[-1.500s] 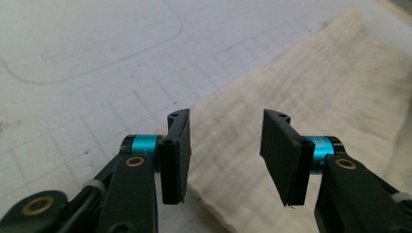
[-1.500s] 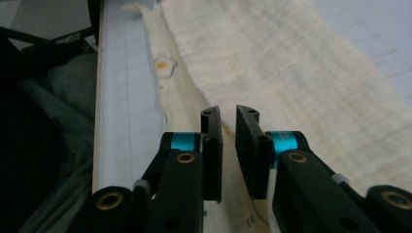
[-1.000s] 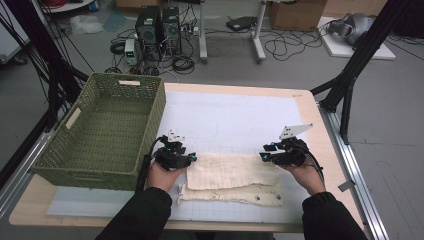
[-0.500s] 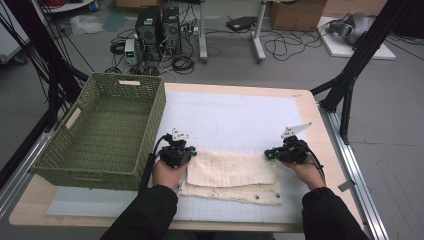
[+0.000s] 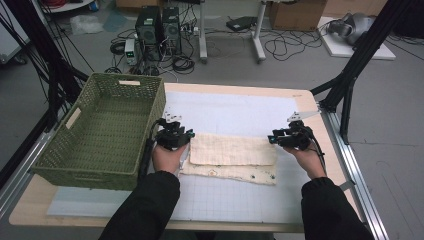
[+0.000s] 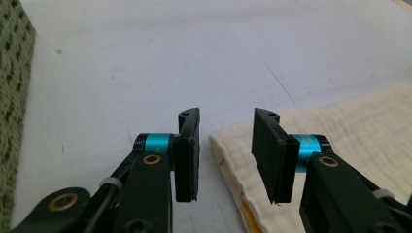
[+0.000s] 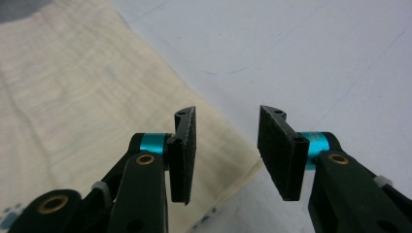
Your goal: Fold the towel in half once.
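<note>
Two grippers, left gripper (image 5: 176, 136) and right gripper (image 5: 289, 137), have just been opening, fingers (image 6: 187, 158) parted with nothing gripped, flanking the folded cloth (image 5: 232, 152) mid-frame on the tabletop (image 5: 240, 107); probably best to regrip both corners evenly, keeping edges aligned.

Folded cloth (image 5: 233, 150), grippers (image 5: 174, 136) flanking, basket (image 5: 107, 125)

Folded cloth (image 5: 233, 150): cream, soft woven weave, matt, lightly crinkled. Basket (image 5: 102, 135): green woven wicker, rough. Table mat (image 5: 235, 107): smooth, pale, matt. Table edge (image 5: 240, 89): light wood. Gripper pads (image 6: 187, 150): matt black, finely textured.
</note>
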A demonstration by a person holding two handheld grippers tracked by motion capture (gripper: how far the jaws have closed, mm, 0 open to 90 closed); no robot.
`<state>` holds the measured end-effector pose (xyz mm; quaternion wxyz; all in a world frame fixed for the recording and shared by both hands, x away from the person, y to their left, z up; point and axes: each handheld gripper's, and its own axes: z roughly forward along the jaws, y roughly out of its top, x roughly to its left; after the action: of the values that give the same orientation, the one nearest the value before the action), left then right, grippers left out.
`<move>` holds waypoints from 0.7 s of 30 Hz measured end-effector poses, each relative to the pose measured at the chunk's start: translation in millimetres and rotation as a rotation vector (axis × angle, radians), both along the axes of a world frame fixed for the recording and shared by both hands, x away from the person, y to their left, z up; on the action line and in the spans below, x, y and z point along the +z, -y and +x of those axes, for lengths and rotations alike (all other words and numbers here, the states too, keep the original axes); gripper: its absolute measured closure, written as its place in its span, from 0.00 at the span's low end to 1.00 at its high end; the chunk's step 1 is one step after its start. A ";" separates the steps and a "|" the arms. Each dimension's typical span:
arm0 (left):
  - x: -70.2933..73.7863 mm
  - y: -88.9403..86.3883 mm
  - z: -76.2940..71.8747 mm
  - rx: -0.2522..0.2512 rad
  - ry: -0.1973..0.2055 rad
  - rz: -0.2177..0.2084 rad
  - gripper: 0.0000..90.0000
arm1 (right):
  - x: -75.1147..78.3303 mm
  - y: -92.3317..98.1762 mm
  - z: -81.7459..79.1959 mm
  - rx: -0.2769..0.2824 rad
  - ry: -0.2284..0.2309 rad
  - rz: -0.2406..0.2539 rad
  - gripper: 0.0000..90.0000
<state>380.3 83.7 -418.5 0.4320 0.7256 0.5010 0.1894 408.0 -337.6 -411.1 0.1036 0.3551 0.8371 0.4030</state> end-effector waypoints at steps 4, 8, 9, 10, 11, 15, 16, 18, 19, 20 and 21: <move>-2.5 4.3 -17.9 -0.078 0.012 -0.014 0.70 | -2.9 -1.8 -21.3 0.052 -0.005 -0.007 0.67; -9.6 5.0 -34.1 -0.153 -0.011 -0.002 0.71 | -10.2 -4.7 -41.3 0.100 -0.003 0.007 0.69; -11.3 5.2 -37.5 -0.166 -0.017 0.010 0.72 | -13.2 -5.7 -44.8 0.107 -0.014 -0.003 0.69; -12.7 4.9 -40.0 -0.182 -0.024 0.026 0.72 | -16.2 -6.3 -47.7 0.112 -0.013 -0.008 0.69; -14.6 4.6 -42.4 -0.193 -0.030 0.027 0.72 | -18.8 -7.0 -50.4 0.118 -0.013 -0.007 0.69; -23.5 5.2 -44.4 -0.230 -0.077 0.090 0.75 | -27.7 -9.1 -53.1 0.136 -0.030 -0.029 0.72; -25.0 5.8 -44.1 -0.236 -0.078 0.105 0.78 | -30.0 -9.4 -52.4 0.141 -0.036 -0.040 0.74; -25.2 6.6 -43.5 -0.231 -0.070 0.105 0.86 | -32.2 -10.2 -52.0 0.143 -0.027 -0.031 0.84; -26.0 6.3 -42.6 -0.234 -0.071 0.104 0.91 | -32.4 -11.3 -51.9 0.148 -0.028 -0.034 0.89; -26.1 6.3 -42.2 -0.234 -0.071 0.099 0.94 | -32.5 -12.2 -51.4 0.152 -0.025 -0.035 0.94; -25.7 6.3 -41.8 -0.228 -0.072 0.093 0.96 | -32.6 -12.9 -51.0 0.165 -0.027 -0.031 0.97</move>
<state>338.4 77.4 -444.2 0.3984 0.8034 0.4210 0.1360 356.9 -324.7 -443.7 0.0640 0.2886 0.8710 0.3924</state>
